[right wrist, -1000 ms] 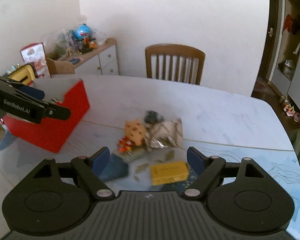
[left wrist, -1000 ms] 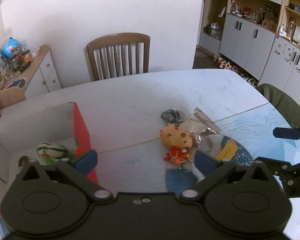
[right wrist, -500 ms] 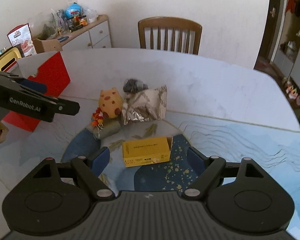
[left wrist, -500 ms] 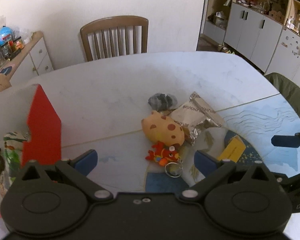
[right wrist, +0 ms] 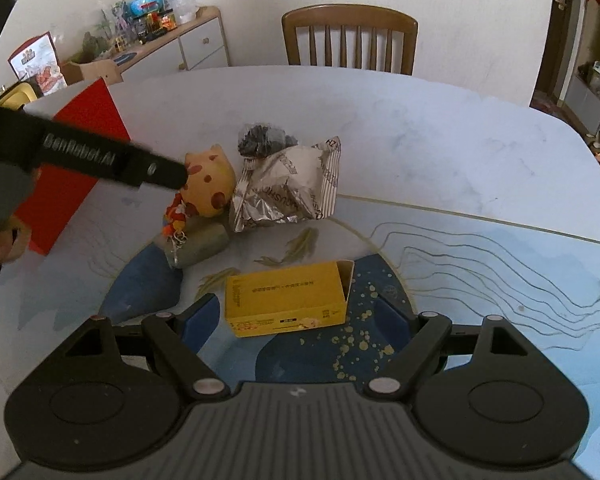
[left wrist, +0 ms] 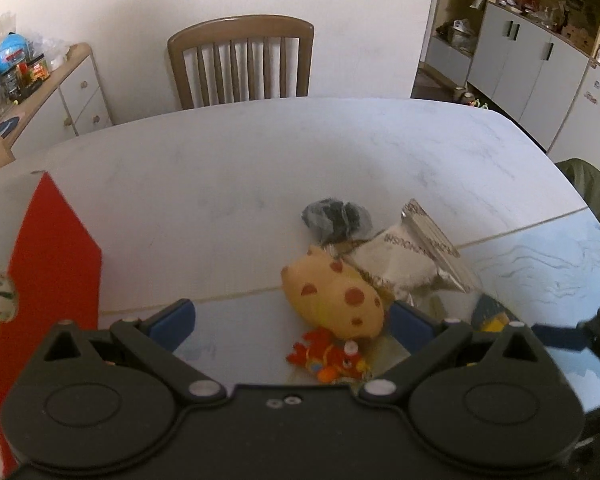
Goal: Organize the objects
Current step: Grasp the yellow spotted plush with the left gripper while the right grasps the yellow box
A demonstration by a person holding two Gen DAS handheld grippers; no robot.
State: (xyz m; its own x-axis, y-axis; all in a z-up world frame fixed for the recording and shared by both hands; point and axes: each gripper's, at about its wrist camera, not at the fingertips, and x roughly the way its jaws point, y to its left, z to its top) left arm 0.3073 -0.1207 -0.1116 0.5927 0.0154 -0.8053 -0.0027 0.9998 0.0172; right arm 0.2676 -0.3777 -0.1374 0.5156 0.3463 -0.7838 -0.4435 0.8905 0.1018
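Observation:
A yellow spotted plush toy [left wrist: 334, 298] lies mid-table with a red-orange keychain figure [left wrist: 326, 360] in front of it. Behind it lie a silver foil packet [left wrist: 412, 252] and a dark wrapped bundle [left wrist: 334, 220]. My left gripper [left wrist: 292, 326] is open, its jaws on either side of the plush and keychain. In the right wrist view the plush [right wrist: 210, 184], the foil packet [right wrist: 292, 192], a grey-green cylinder [right wrist: 202, 242] and a yellow carton [right wrist: 288, 300] show. My right gripper [right wrist: 298, 318] is open around the near end of the carton.
A red box [left wrist: 52, 264] stands at the left with a toy inside; it also shows in the right wrist view [right wrist: 84, 156]. A wooden chair [left wrist: 242, 60] stands at the far table [left wrist: 220, 168] edge. A sideboard with clutter [right wrist: 160, 36] is far left. Cupboards [left wrist: 540, 52] stand at the right.
My left gripper has swung right, away from the red box, and closed in on the plush and keychain. My right gripper has moved forward and down over the yellow carton.

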